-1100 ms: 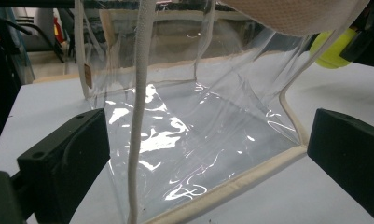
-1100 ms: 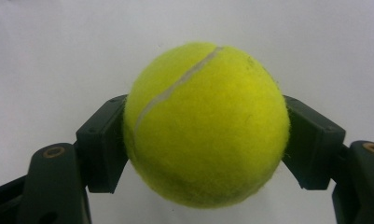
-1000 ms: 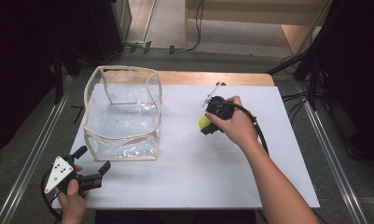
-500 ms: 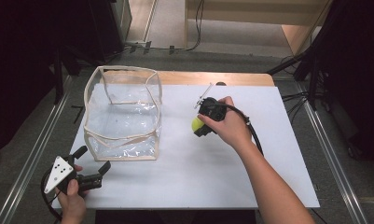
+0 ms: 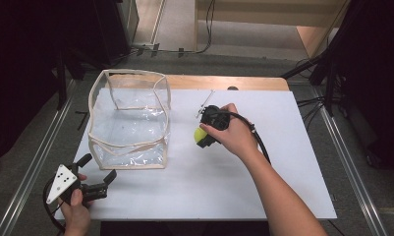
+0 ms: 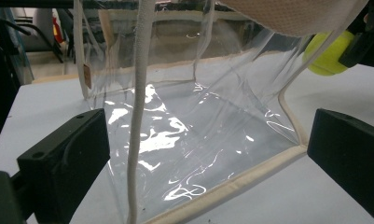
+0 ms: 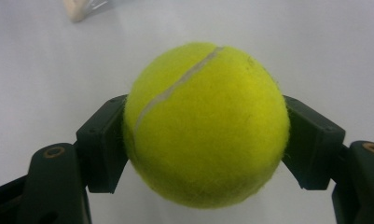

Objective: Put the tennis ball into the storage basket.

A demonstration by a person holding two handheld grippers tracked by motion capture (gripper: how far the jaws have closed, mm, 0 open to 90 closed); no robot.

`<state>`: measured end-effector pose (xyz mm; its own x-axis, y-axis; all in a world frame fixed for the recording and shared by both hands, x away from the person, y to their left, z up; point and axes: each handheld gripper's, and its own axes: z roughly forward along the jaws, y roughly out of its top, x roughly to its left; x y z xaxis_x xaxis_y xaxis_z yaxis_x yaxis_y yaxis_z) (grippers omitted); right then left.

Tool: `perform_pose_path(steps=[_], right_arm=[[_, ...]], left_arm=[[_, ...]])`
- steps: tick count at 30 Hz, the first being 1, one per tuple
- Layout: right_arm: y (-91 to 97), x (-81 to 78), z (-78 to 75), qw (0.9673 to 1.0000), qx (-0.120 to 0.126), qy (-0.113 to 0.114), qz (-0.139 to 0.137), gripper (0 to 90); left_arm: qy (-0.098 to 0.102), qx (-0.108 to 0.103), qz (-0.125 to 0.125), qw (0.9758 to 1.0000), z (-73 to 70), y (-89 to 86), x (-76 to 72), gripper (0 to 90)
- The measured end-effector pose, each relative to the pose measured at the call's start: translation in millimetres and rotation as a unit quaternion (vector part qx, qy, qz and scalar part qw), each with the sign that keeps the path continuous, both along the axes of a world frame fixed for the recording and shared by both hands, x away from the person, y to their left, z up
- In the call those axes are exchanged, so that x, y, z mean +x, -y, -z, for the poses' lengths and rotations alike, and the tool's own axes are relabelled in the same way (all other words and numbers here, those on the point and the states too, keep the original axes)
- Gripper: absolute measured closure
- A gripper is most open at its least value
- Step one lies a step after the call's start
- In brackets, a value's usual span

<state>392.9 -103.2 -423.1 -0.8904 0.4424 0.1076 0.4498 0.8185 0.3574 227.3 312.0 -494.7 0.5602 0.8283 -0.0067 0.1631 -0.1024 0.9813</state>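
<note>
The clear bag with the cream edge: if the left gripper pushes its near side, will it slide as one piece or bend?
The clear bag would probably bend first: its walls are thin wrinkled film, and the rim already sags unevenly. It looks light and holds nothing, so it may also slide on the smooth white table. The left gripper is open in front of it.

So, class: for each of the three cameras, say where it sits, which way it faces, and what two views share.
High view: above the table, looking forward and down; both forearms, left gripper, right gripper.
Left gripper view: behind its open jaws, facing the clear bag.
Right gripper view: behind its jaws, clamped on the tennis ball.
Shared: ball and bag appear in the high and left gripper views.
</note>
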Motion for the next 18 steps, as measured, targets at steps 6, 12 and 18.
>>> perform_pose_path(steps=[6,12,18], right_arm=[[-12.9,-4.0,-0.4,0.9998,-0.004,0.005,-0.018,23.7],[-24.4,-8.9,-4.1,0.9996,-0.001,-0.005,-0.028,23.7],[-35.8,-12.0,-8.1,0.9989,0.004,-0.001,-0.046,23.7]], left_arm=[[0.000,0.000,0.001,1.0000,0.0,0.0,0.0,0.0],[0.000,0.000,0.002,1.0000,0.0,0.0,0.0,0.0],[0.000,0.000,0.002,1.0000,0.0,0.0,0.0,0.0]])
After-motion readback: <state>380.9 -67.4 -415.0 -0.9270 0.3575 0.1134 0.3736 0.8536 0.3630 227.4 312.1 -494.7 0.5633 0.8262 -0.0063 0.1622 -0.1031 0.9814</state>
